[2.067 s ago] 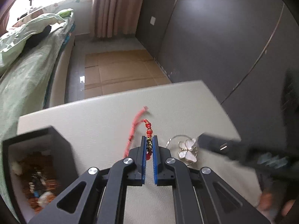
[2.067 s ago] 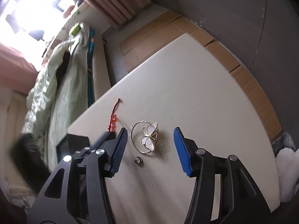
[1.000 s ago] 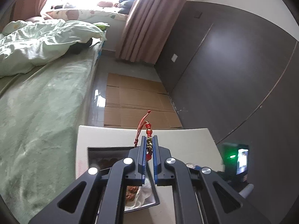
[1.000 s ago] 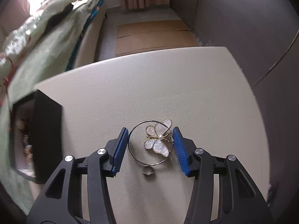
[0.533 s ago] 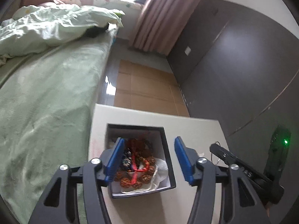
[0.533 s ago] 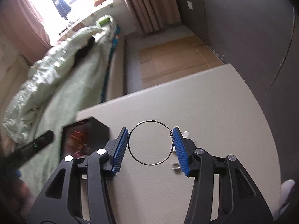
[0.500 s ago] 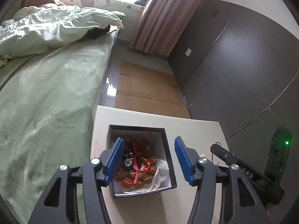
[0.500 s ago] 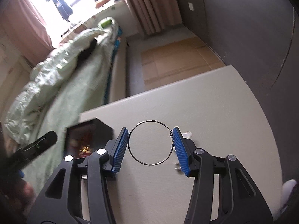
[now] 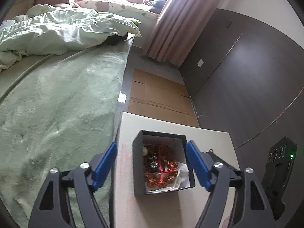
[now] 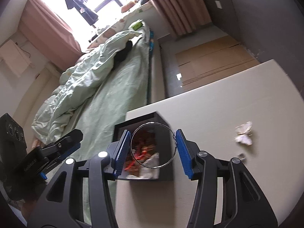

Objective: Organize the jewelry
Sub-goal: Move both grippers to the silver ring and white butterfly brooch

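- In the box (image 9: 163, 163), the red bracelet (image 9: 161, 172) lies on the other beads, so that piece is put away.
- Above the box, my left hand-held gripper (image 9: 152, 165) has just been opening; its jaws stand wide apart with nothing between them.
- Just over the box, my right hand-held gripper (image 10: 153, 150) is clamped on the wire hoop (image 10: 153, 146), not yet dropped in.
- Well right of the box, the butterfly (image 10: 244, 134) and a small ring (image 10: 241, 155) wait on the worktop (image 10: 218, 104).

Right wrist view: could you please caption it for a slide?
Right gripper holding a metal hoop above the black jewelry box.
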The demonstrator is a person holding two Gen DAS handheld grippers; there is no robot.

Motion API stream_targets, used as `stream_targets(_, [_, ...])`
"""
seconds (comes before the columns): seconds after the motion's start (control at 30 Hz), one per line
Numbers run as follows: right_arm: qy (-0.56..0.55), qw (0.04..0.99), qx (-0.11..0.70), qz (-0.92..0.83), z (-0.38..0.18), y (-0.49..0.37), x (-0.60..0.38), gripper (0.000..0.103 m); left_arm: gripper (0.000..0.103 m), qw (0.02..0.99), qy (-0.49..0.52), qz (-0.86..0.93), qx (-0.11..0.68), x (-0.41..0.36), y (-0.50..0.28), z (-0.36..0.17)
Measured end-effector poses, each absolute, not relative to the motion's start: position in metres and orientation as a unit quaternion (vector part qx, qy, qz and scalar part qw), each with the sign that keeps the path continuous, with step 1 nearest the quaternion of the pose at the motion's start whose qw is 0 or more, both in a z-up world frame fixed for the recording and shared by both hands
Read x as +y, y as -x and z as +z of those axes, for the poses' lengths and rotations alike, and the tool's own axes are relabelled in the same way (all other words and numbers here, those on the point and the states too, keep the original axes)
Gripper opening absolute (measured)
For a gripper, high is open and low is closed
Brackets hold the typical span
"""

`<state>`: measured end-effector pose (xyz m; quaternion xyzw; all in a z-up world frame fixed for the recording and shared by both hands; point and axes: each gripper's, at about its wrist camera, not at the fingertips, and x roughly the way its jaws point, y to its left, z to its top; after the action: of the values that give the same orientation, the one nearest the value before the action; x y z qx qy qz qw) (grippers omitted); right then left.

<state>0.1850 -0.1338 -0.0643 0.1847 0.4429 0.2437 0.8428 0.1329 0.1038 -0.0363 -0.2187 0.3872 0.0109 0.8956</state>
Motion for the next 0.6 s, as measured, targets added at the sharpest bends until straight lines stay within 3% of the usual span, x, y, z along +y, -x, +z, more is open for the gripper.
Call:
stream_targets(0.2, [-0.204,0.825,0.445,0.283,-0.071,-0.184,-0.11,0.056,0.089,0.896,0.228,0.02,0.38,0.117,-0.129,-0.035])
stream_targets(0.23, [-0.206,0.821,0.448,0.287,-0.072,-0.185,-0.108,0.078,0.09,0.896,0.231,0.021,0.38,0.118,-0.128,-0.034])
stream_targets(0.3, [-0.216,0.814,0.458,0.285,-0.075,-0.188,-0.11,0.096,0.092,0.895,0.234,0.02,0.379,0.119,-0.129,-0.034])
stream_targets(0.6, [-0.223,0.83,0.445,0.251,-0.066,-0.187,-0.153,0.096,0.093,0.894,0.22,0.0,0.39,0.1,-0.136,-0.038])
